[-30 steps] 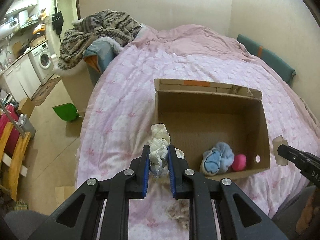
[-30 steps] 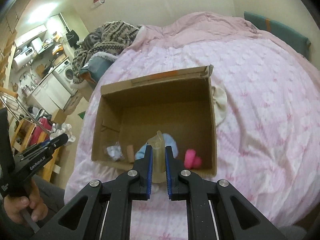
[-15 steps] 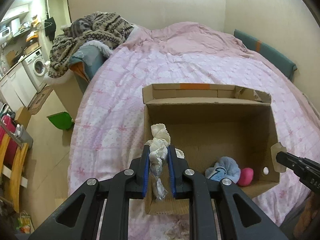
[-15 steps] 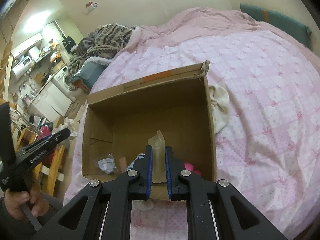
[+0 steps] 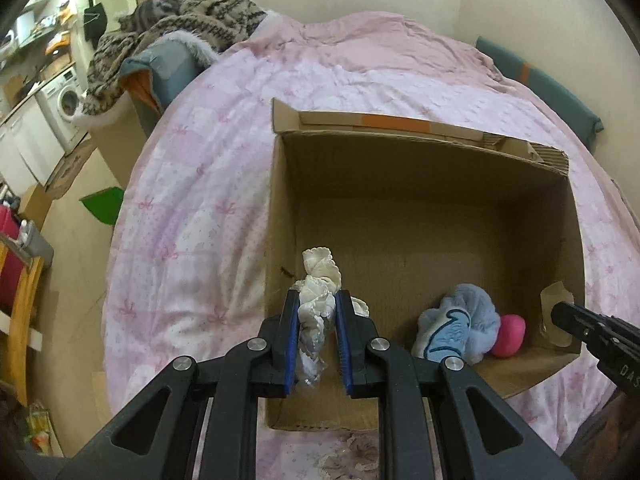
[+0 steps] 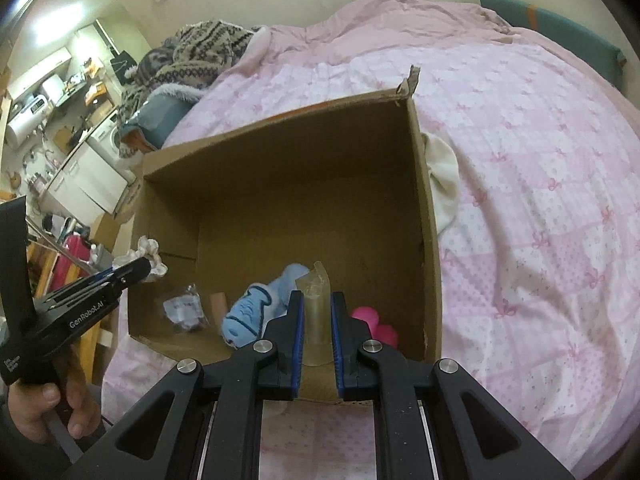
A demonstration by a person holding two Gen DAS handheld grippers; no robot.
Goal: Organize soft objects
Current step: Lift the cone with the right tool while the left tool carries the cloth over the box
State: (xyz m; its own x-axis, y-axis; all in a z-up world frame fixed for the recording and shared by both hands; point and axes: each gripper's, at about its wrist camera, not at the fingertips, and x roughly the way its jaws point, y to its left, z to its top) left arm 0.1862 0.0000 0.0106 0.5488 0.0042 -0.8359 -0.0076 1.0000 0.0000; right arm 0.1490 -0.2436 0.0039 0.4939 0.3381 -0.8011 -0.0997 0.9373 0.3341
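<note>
A washing machine stands beyond the patterned blanket.

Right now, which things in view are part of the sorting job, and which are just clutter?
Job:
- cardboard box
- cream scrunchie in left tongs
- translucent soft piece in right tongs
- blue plush and pink plush, in the box

Lying about:
- patterned blanket
- washing machine
- cream cloth beside the box
</note>
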